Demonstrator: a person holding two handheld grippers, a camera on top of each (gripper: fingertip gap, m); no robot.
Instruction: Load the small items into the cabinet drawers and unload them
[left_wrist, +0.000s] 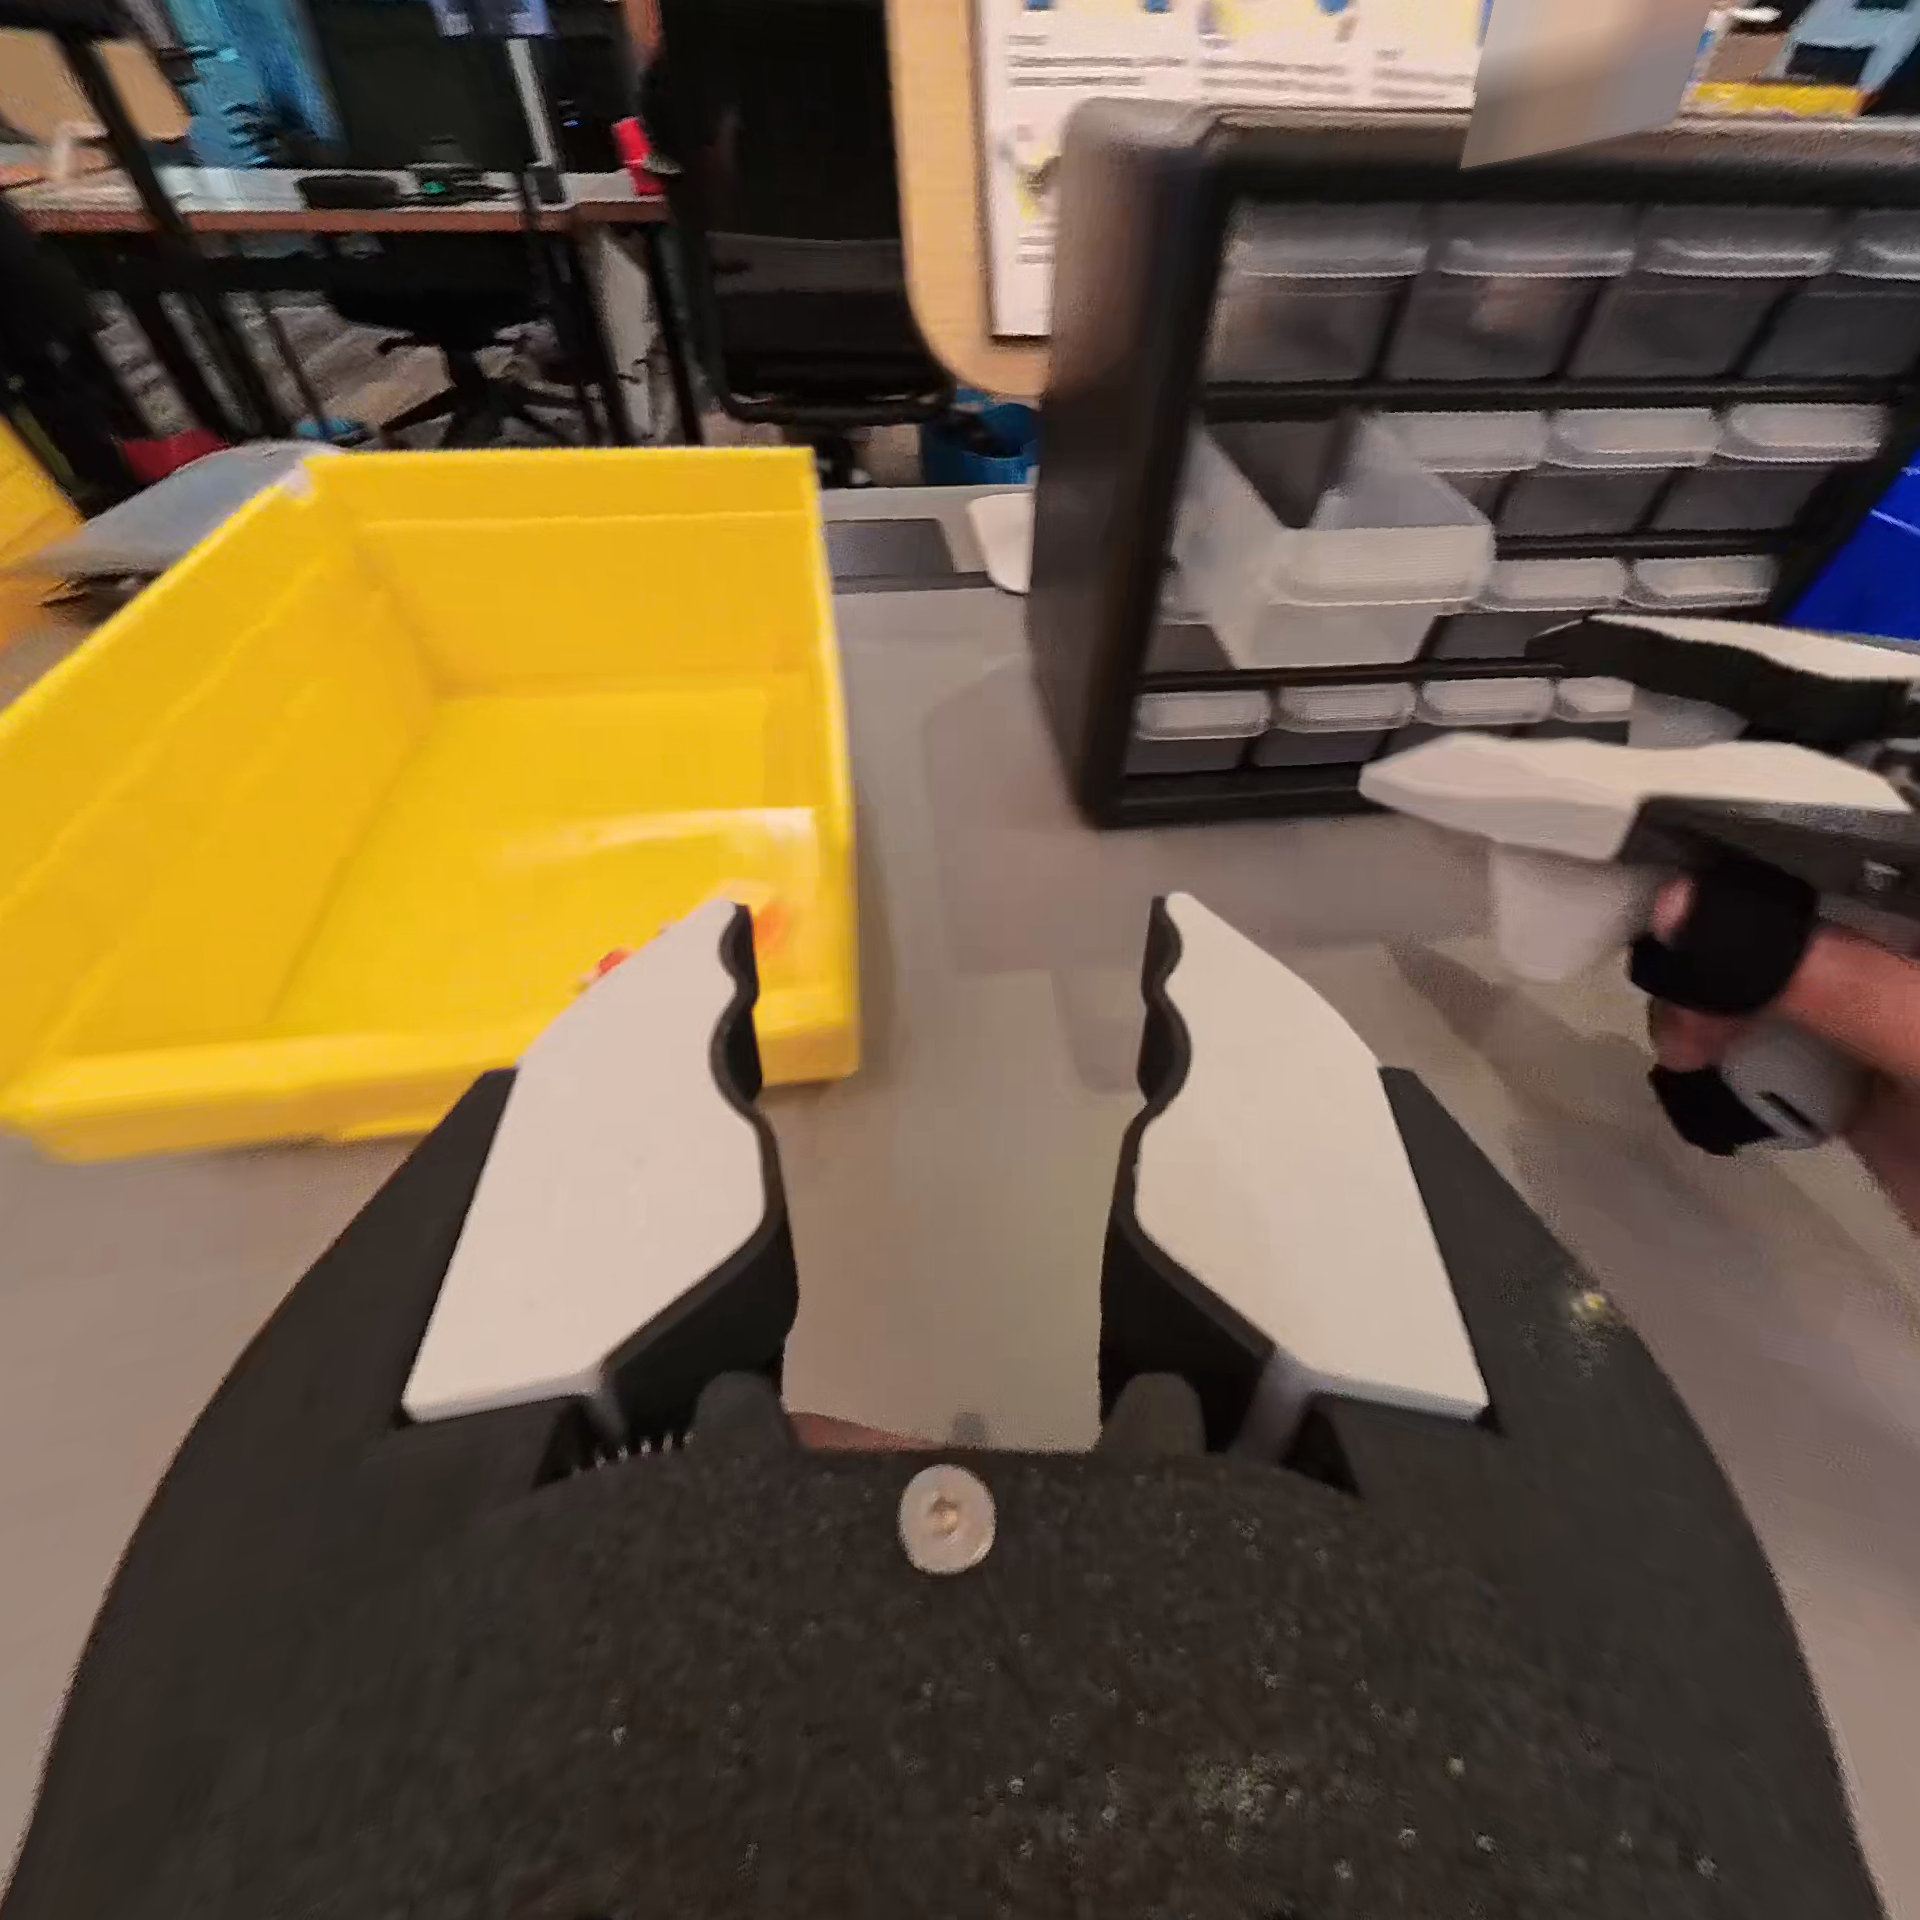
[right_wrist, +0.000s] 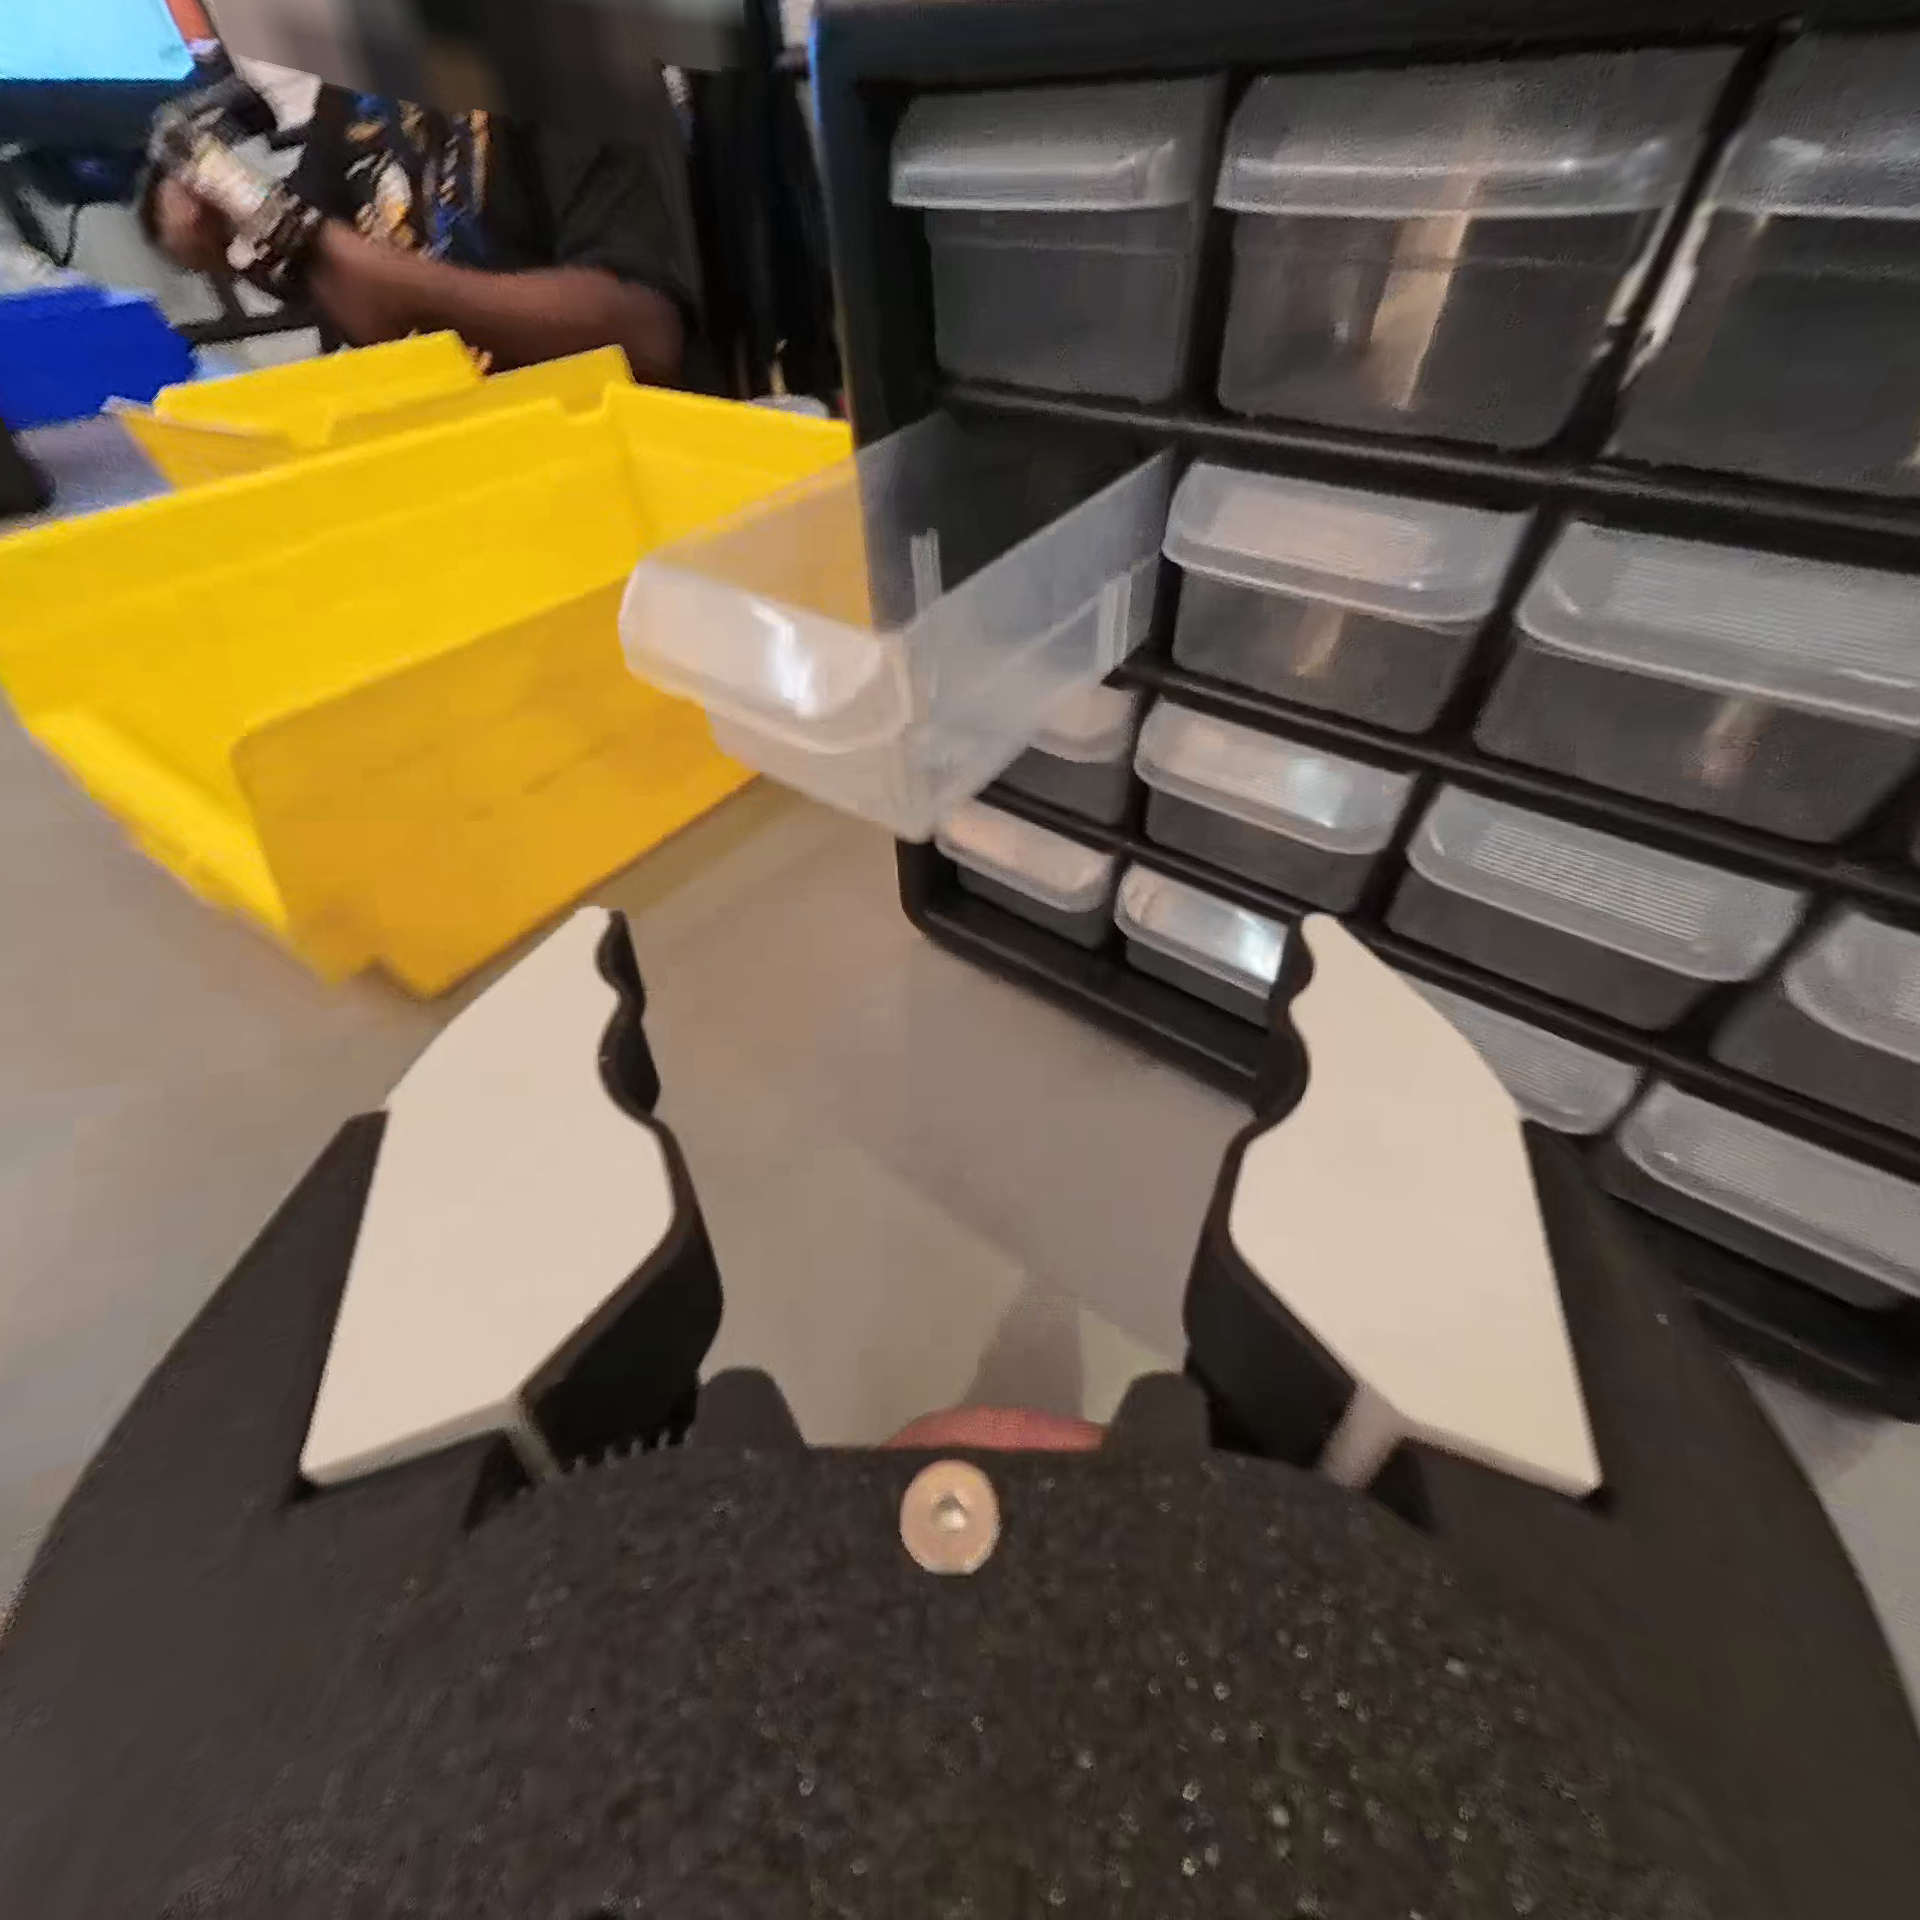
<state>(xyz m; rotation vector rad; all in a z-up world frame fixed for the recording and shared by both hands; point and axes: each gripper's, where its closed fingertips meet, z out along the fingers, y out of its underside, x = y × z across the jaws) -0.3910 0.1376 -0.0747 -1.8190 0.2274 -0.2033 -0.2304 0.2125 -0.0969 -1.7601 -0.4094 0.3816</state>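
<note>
A strip of bare grey table (left_wrist: 935, 831) runs up the frame's middle between the yellow bin (left_wrist: 416, 727) at left and the black drawer cabinet (left_wrist: 1507, 468) at upper right. One clear drawer (right_wrist: 883, 644) juts out from the cabinet's left column over that strip. The right gripper (left_wrist: 1455, 717), its fingers spread, hangs before the cabinet's lower rows at the right edge.

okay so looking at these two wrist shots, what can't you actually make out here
- Small orange items in the yellow bin: left wrist view, hidden behind the left tool and blurred.
- Open drawer: right wrist view, contents unclear through cloudy plastic.
- Cabinet: right side cut off by the edge.
</note>
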